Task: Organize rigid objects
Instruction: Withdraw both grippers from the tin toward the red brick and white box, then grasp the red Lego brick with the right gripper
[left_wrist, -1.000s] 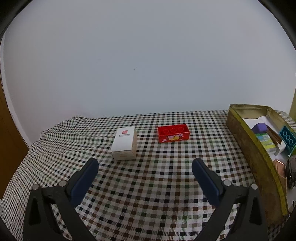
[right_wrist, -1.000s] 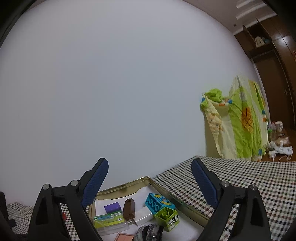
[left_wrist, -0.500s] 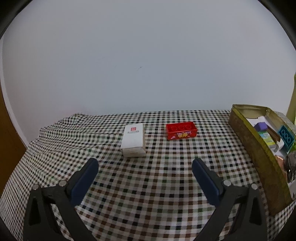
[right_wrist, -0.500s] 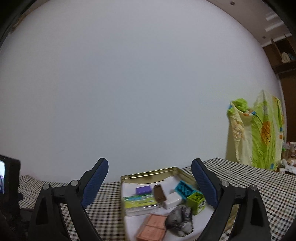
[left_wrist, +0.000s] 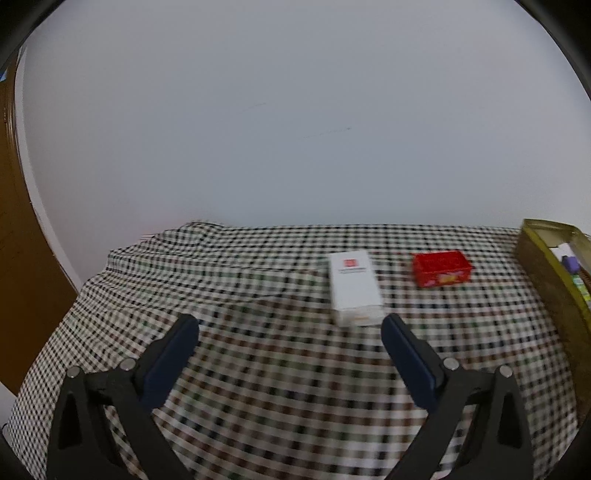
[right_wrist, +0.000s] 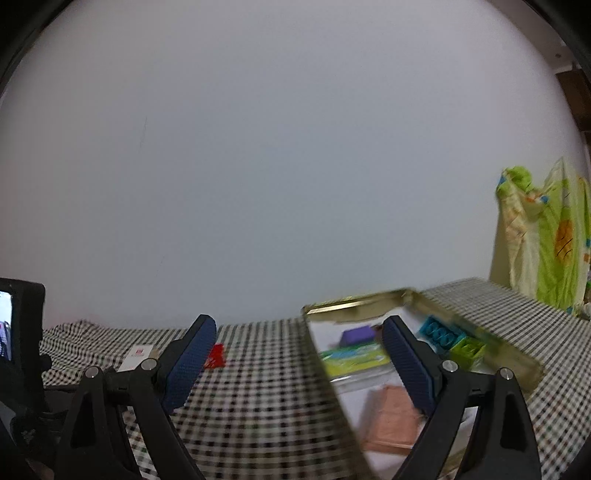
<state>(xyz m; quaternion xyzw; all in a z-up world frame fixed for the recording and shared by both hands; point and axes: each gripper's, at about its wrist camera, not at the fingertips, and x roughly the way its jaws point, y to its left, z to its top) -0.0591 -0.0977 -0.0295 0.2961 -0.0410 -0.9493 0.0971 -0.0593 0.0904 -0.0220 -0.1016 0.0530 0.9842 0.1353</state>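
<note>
A white box with a red logo (left_wrist: 355, 286) lies on the checked tablecloth, just beyond my right finger in the left wrist view. A red brick (left_wrist: 441, 267) sits to its right. My left gripper (left_wrist: 290, 326) stands open over bare cloth, holding nothing. A gold tin (left_wrist: 541, 266) at the far right holds several items. In the right wrist view my right gripper (right_wrist: 298, 332) is open and empty above the tin's left wall (right_wrist: 334, 391). Inside the tin lie a purple block (right_wrist: 357, 335), a blue brick (right_wrist: 441, 334), a green brick (right_wrist: 467, 350) and a pink pad (right_wrist: 391, 415). The white box (right_wrist: 137, 356) and red brick (right_wrist: 216, 355) show far left.
A white wall closes the back of the table. A brown wooden panel (left_wrist: 22, 258) stands at the left. A green and yellow cloth (right_wrist: 546, 236) hangs at the right. The other gripper's body with a small screen (right_wrist: 20, 332) sits at the left edge of the right wrist view.
Both views have swung left. The white box and red brick slid rightward in the left wrist view and the box came closer. In the right wrist view the tin moved right and the tablecloth came in.
</note>
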